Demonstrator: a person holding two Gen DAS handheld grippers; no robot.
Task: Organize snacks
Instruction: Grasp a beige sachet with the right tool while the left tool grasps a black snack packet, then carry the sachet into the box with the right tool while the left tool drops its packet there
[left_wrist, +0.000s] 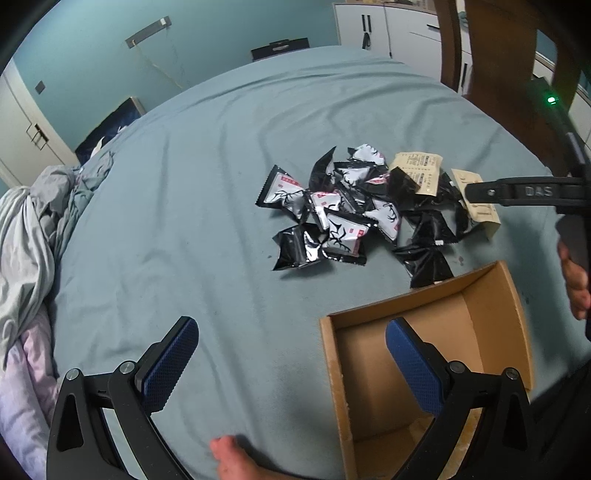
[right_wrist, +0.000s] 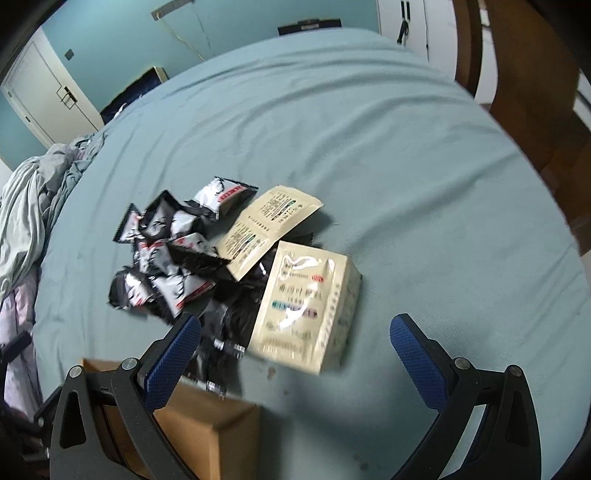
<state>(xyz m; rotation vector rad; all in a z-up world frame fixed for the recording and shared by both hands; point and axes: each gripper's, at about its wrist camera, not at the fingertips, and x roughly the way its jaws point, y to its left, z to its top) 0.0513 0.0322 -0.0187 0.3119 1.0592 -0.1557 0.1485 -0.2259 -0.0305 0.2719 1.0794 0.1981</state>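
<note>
A heap of black-and-silver snack packets (left_wrist: 332, 210) (right_wrist: 166, 254) lies on the blue-grey bedsheet (left_wrist: 207, 155), with several cream sachets (left_wrist: 421, 171) (right_wrist: 306, 306) along its right side. An open brown cardboard box (left_wrist: 428, 354) (right_wrist: 207, 435) stands on the near side of the heap, with nothing visible inside. My left gripper (left_wrist: 291, 354) hovers open at the box's left wall, holding nothing. My right gripper (right_wrist: 295, 347) is open above the near cream sachet; in the left wrist view its black finger (left_wrist: 487, 192) reaches in over the cream sachets from the right.
Crumpled grey and pink bedding (left_wrist: 33, 236) (right_wrist: 33, 192) is piled at the left edge of the bed. A brown wooden post (left_wrist: 517, 74) rises at the right. A person's hand (left_wrist: 574, 280) holds the right gripper, and a foot (left_wrist: 229, 458) rests on the sheet.
</note>
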